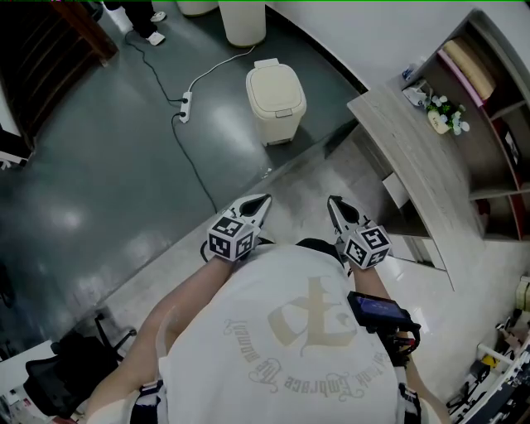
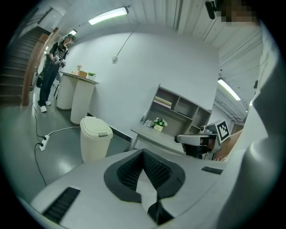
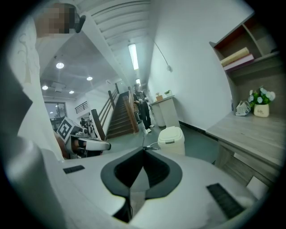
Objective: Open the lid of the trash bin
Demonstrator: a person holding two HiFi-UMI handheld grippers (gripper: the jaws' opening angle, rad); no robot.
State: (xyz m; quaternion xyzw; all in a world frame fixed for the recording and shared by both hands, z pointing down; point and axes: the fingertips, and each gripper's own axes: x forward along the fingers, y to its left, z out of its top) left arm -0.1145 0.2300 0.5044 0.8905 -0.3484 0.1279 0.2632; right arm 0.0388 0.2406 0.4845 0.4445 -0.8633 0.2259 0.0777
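Note:
The trash bin (image 1: 276,101) is a cream plastic bin with its lid down, standing on the dark floor by the wall, well ahead of me. It also shows at the left in the left gripper view, as the bin (image 2: 94,137), and at centre in the right gripper view, as the bin (image 3: 172,139). My left gripper (image 1: 264,199) and right gripper (image 1: 333,201) are held side by side near my chest, far short of the bin. Both point toward it. Each has its jaws together with nothing between them, as at the left gripper (image 2: 143,152) and right gripper (image 3: 144,150).
A power strip (image 1: 185,106) with a white cable lies on the floor left of the bin. A wooden desk (image 1: 414,157) and shelves with a flower pot (image 1: 445,117) stand at the right. A white cylinder (image 1: 243,21) stands behind the bin. A person (image 2: 52,71) stands far back.

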